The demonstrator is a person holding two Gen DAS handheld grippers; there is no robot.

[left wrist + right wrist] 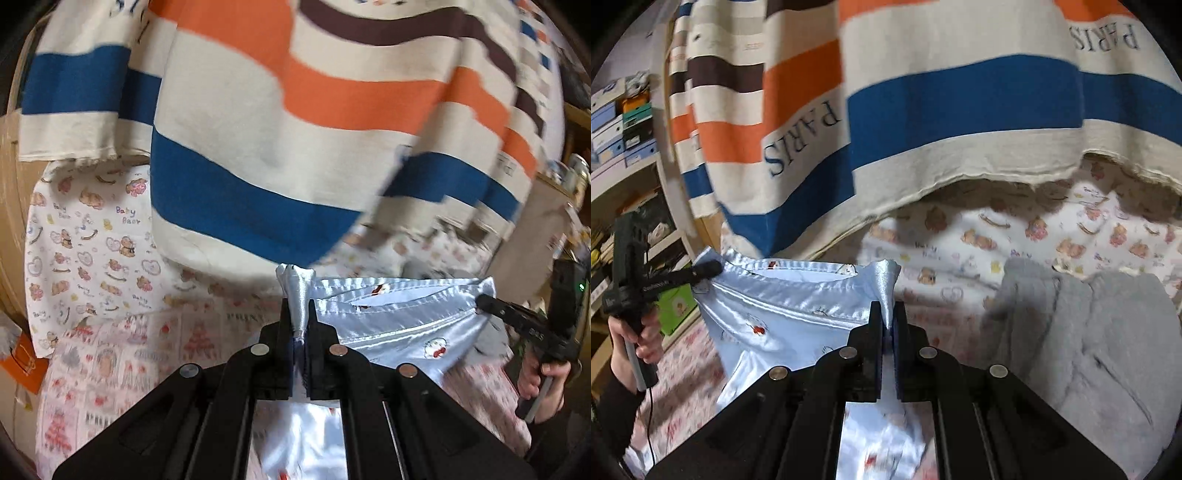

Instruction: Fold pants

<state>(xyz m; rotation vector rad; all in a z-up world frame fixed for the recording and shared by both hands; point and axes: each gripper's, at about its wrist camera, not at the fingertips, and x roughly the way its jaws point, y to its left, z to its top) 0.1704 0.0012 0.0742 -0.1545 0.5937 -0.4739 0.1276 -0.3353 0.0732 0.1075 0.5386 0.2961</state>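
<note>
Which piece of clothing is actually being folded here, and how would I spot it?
Look below the big striped curtain, above the printed bed sheet. The shiny pale-blue satin pants hang stretched between the two black grippers. Unlike the fluffy grey garment lying beside them, they are glossy, with small red prints.

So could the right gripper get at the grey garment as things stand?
Probably not yet: the right gripper is shut on the satin pants. The grey garment lies uncovered to its right.
</note>
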